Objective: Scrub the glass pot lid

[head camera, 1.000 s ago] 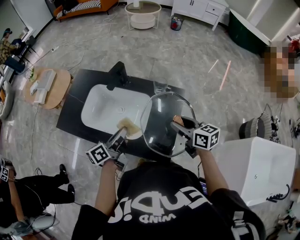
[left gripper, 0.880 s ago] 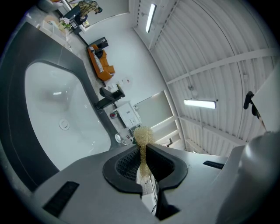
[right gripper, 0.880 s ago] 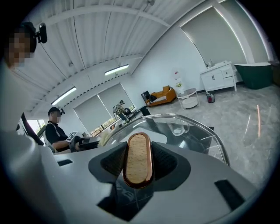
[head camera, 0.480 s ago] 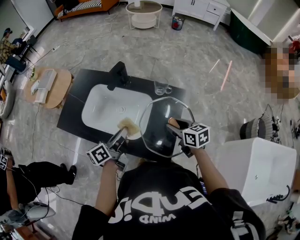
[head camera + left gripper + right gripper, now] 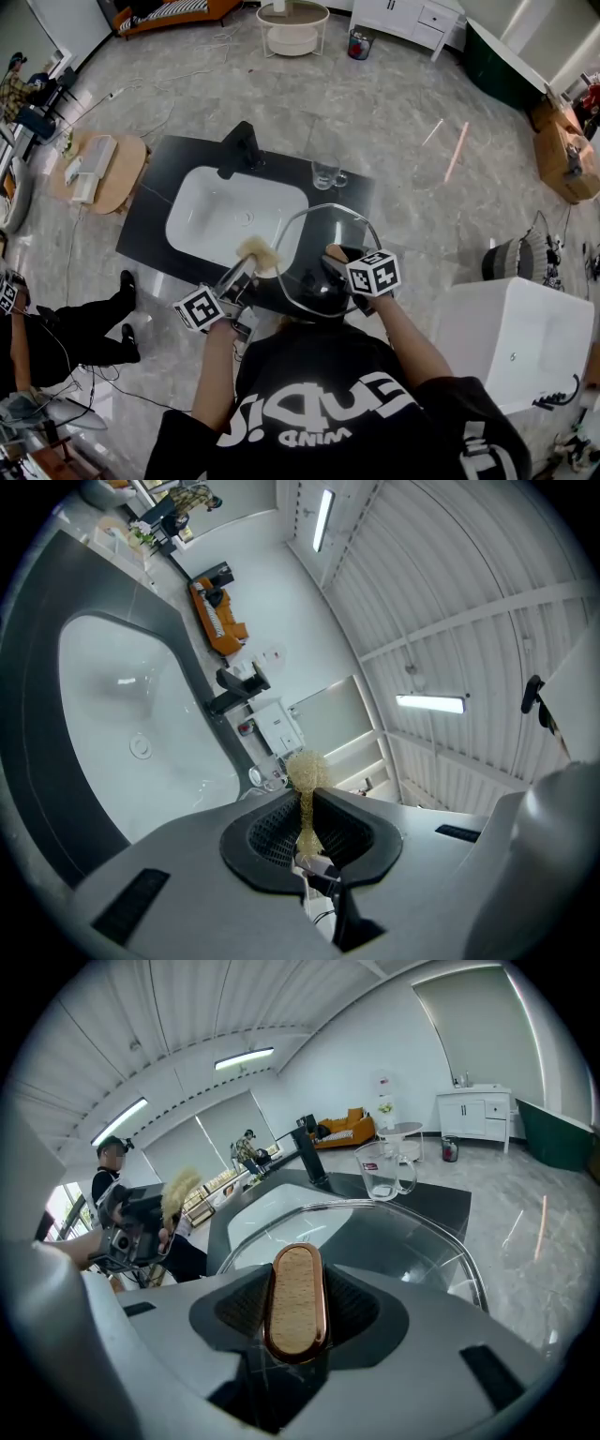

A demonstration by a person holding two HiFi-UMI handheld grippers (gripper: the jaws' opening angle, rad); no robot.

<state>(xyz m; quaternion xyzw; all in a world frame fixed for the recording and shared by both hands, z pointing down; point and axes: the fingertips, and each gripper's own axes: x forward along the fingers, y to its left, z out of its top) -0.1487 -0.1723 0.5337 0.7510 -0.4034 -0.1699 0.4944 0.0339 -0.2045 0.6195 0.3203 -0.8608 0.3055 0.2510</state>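
We judge that the scrubbing itself is about to start: both tools are loaded and brought close, but the pad is not yet clearly on the glass. The right gripper (image 5: 336, 259) has its jaws clamped on the lid's oval wooden handle (image 5: 295, 1299), one jaw on each long side, and holds the lid (image 5: 309, 246) tilted above the front right part of the dark surface (image 5: 150, 220), just to the right of the white sink (image 5: 202, 202). The left gripper (image 5: 246, 274) has its jaws closed on a straw-coloured scrubber (image 5: 306, 769), which is pinched thin between them and puffs out beyond the tips. From the head view the scrubber sits just beside the lid's left rim; we cannot tell whether it touches, and the right gripper view suggests it is apart. The next move calls for bringing the scrubber across onto the glass and rubbing, while the right side holds firm so the lid does not swing about its handle, ideally with the lid over the sink. The lid is clear glass with a thin metal rim; the surface shows dark through it, light glints off it, and we see no suds or obvious dirt. A glass mug (image 5: 325, 173) stands behind it, well clear
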